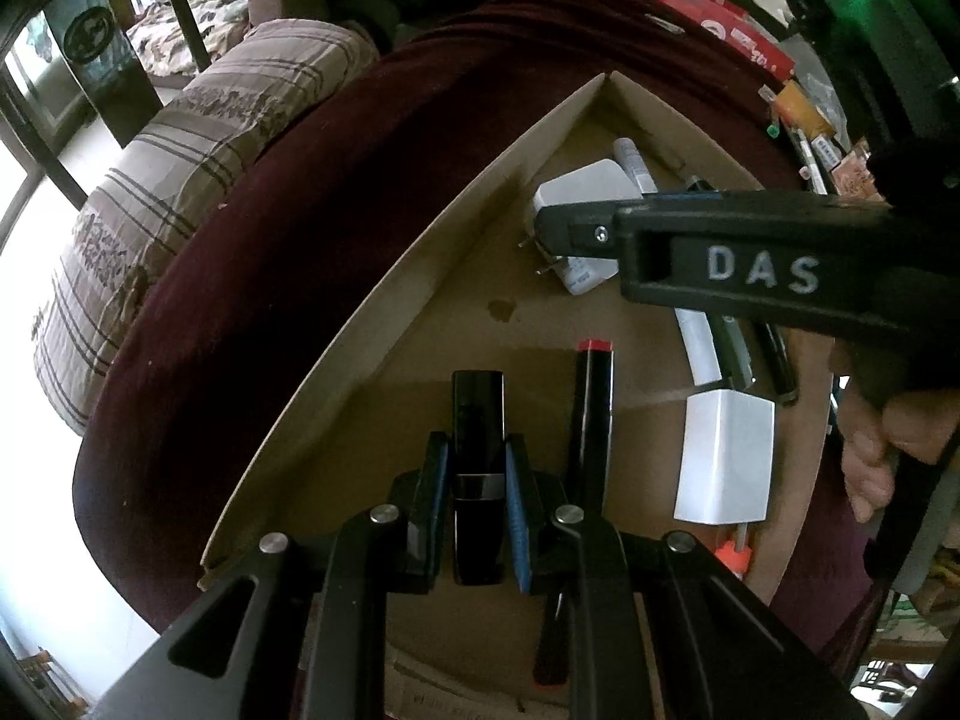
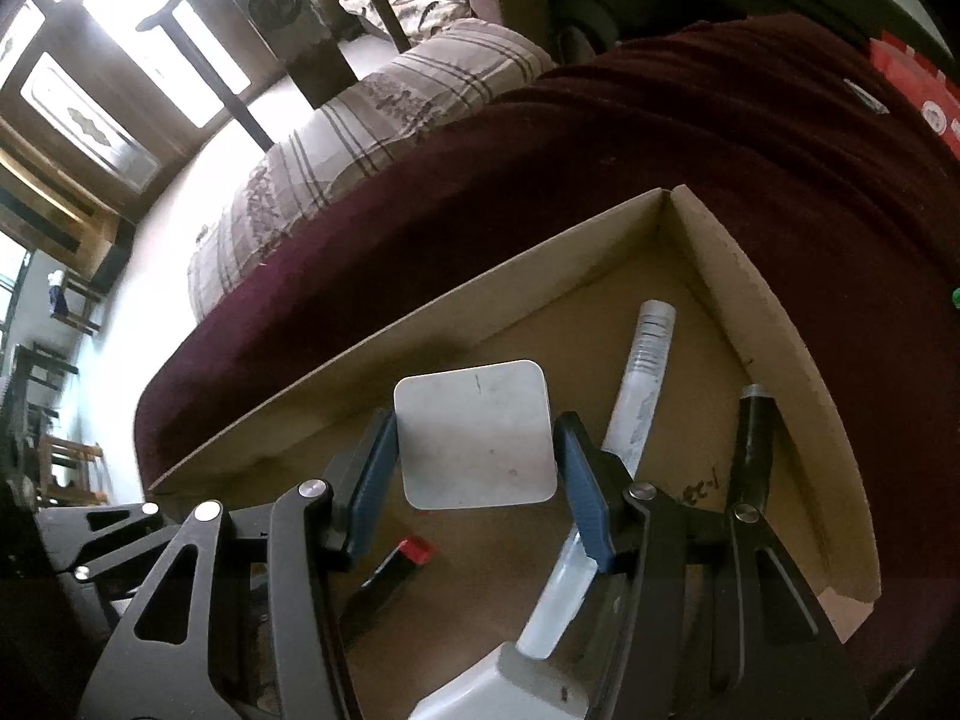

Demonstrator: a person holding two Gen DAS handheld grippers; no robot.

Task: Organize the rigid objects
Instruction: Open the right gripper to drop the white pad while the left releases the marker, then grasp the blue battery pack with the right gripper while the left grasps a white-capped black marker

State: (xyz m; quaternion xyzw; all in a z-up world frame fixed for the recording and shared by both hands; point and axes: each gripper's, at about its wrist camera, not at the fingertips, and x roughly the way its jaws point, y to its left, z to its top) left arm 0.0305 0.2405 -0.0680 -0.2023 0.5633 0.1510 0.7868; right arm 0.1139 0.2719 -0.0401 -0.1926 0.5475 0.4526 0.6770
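Left tongs [image 1: 474, 480] pinching the black tube [image 1: 477, 420], right tongs [image 2: 474, 456] squeezing the white charger [image 2: 474, 435] near the cardboard tray's [image 2: 420, 324] far corner; its slick faces could slip out and clatter onto the pens.

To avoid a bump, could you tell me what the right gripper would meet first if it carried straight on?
Probably the cardboard box floor: the right gripper, holding the white charger, points steeply down into it. Depth is unclear.
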